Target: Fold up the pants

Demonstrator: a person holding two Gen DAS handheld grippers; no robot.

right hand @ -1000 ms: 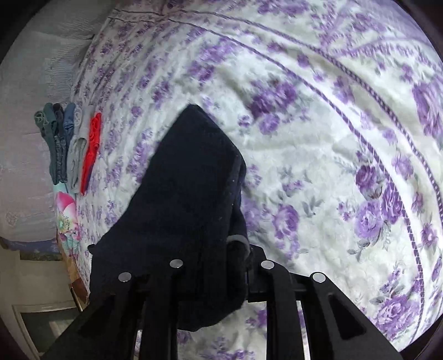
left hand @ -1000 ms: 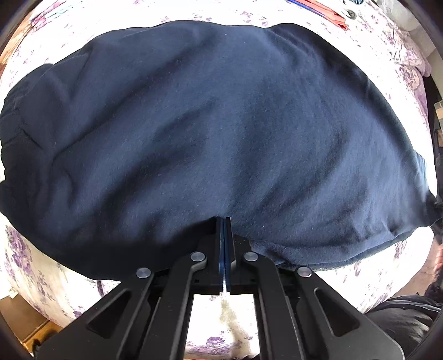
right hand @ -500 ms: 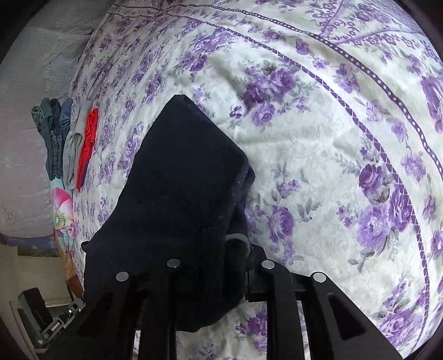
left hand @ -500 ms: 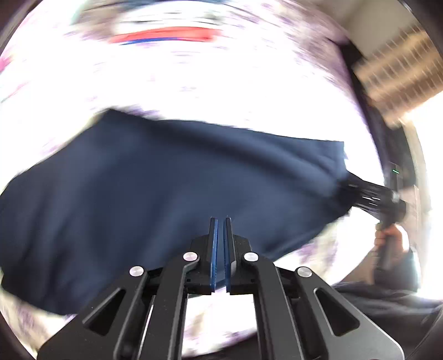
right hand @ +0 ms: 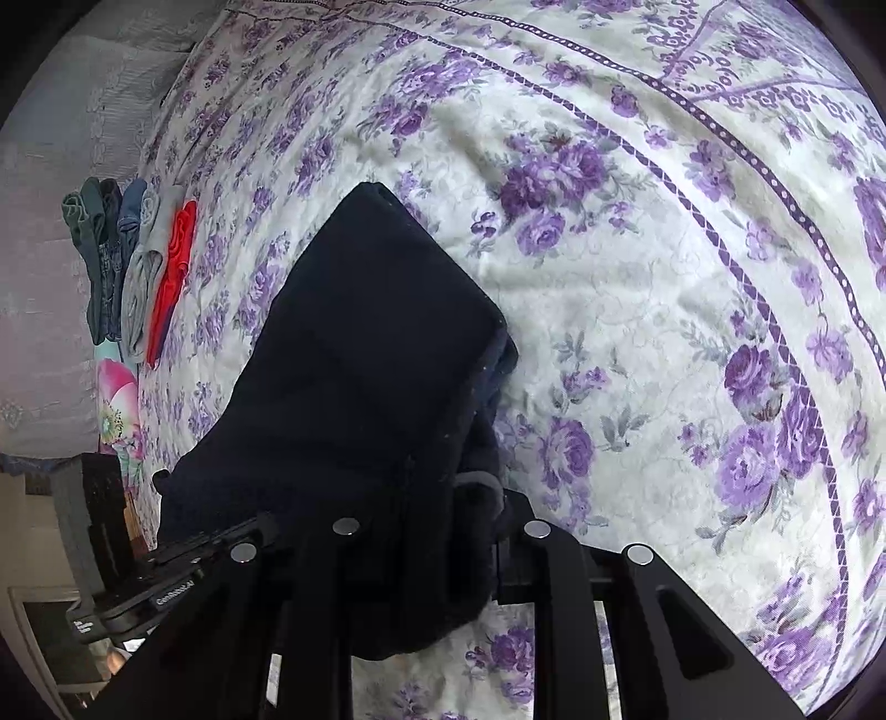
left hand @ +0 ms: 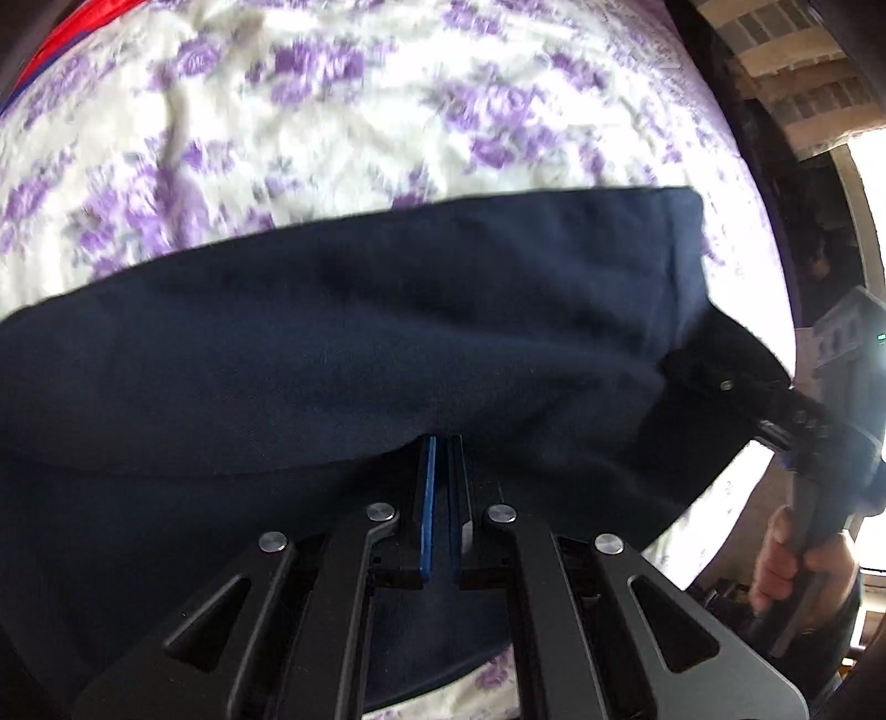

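Note:
Dark navy pants (left hand: 387, 343) lie across a bedspread with purple flowers (left hand: 332, 111). My left gripper (left hand: 441, 443) is shut, and an upper fold of the pants drapes over its tips, with another layer spread beneath it. At the right, my right gripper (left hand: 720, 382) clamps the end of the pants, with a person's hand (left hand: 797, 559) on its handle. In the right wrist view the pants (right hand: 360, 343) rise from my right gripper (right hand: 443, 498), shut on a thick bunch of cloth. The cloth hides its left finger.
A row of folded clothes (right hand: 133, 266), blue, grey and red, lies at the far left of the bedspread (right hand: 664, 277). A red garment (left hand: 55, 33) shows at the top left of the left wrist view. The bed edge and dark furniture (left hand: 819, 249) are at the right.
My left gripper has swept across the bed toward the right gripper, and the pants, spread wide before, now lie doubled in a narrower band. The right gripper has kept still with its hold.

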